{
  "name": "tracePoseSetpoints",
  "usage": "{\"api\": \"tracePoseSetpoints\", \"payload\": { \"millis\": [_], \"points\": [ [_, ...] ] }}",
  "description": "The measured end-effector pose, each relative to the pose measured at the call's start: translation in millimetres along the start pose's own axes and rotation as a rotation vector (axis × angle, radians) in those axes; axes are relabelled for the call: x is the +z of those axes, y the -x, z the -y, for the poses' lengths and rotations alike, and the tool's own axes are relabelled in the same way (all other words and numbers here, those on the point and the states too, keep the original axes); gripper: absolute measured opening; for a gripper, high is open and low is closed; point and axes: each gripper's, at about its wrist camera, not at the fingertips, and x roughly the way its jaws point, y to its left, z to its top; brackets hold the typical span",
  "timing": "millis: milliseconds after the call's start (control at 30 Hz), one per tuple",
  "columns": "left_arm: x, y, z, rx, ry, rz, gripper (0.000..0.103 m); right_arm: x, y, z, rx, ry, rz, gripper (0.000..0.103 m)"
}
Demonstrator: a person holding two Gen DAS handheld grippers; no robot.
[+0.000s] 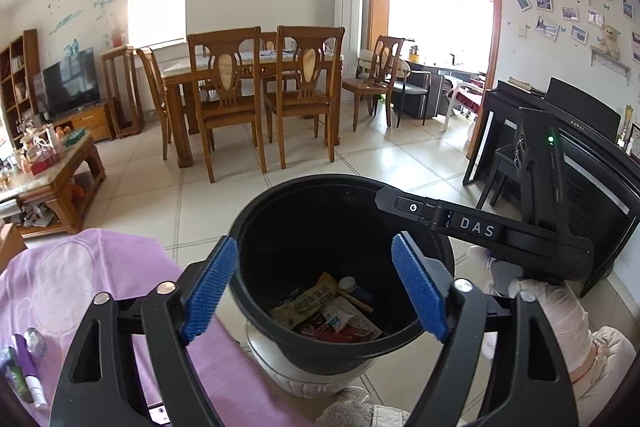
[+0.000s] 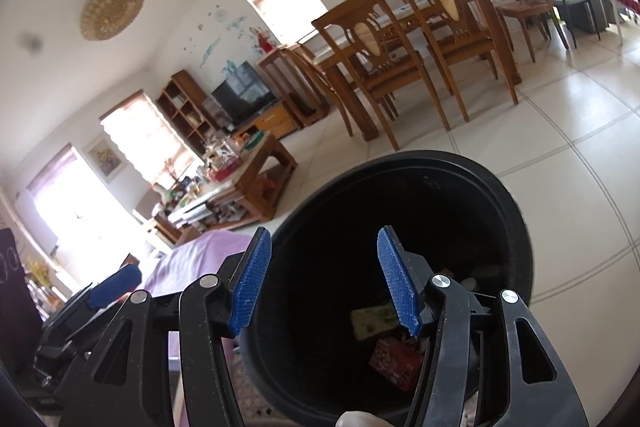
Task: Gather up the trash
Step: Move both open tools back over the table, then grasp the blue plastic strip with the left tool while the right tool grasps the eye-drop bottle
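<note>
A black round trash bin (image 1: 264,227) stands on the floor by a purple-covered table (image 1: 100,267). Wrappers (image 1: 316,307) and other trash lie at its bottom. My left gripper (image 1: 316,291) is open and empty, held above the bin's mouth, its blue pads either side of the opening. My right gripper (image 2: 324,279) is open and empty too, over the same bin (image 2: 500,207), where a red wrapper (image 2: 394,361) and a yellow packet (image 2: 372,321) show. The right gripper also shows in the left wrist view (image 1: 400,205) at the bin's right rim.
Small items, a purple tube (image 1: 24,359) and a foil piece (image 1: 36,341), lie on the purple cloth at the left. A wooden coffee table (image 1: 52,179), dining table with chairs (image 1: 256,87) and a black piano (image 1: 560,147) stand around the tiled floor.
</note>
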Motion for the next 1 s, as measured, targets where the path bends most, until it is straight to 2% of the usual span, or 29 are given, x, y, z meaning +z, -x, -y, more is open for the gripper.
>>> {"api": "tracePoseSetpoints", "payload": {
  "millis": [33, 267, 467, 600, 700, 767, 833, 1000],
  "points": [
    [-1, 5, -4, 0.007, 0.002, 0.011, 0.088, -1, 0, -6, 0.004, 0.007, 0.0, 0.062],
    [-23, 49, -57, 0.078, 0.057, 0.034, 0.088, -9, -22, -76, 0.064, 0.09, -0.033, 0.062],
    [-59, 91, -134, 0.191, 0.165, 0.026, 0.088, -31, -59, -164, 0.135, 0.195, -0.1, 0.062],
    [-91, 115, -201, 0.281, 0.257, -0.014, 0.088, -54, -89, -223, 0.17, 0.277, -0.164, 0.062],
    [-112, 128, -244, 0.335, 0.286, -0.056, 0.088, -80, -111, -265, 0.199, 0.339, -0.222, 0.062],
    [-123, 134, -274, 0.341, 0.292, -0.095, 0.088, -94, -126, -289, 0.216, 0.379, -0.261, 0.062],
    [-131, 138, -294, 0.311, 0.287, -0.115, 0.088, -111, -143, -315, 0.229, 0.429, -0.318, 0.062],
    [-147, 127, -331, 0.308, 0.114, -0.212, 0.087, -144, -180, -363, 0.214, 0.538, -0.406, 0.062]
  ]
}}
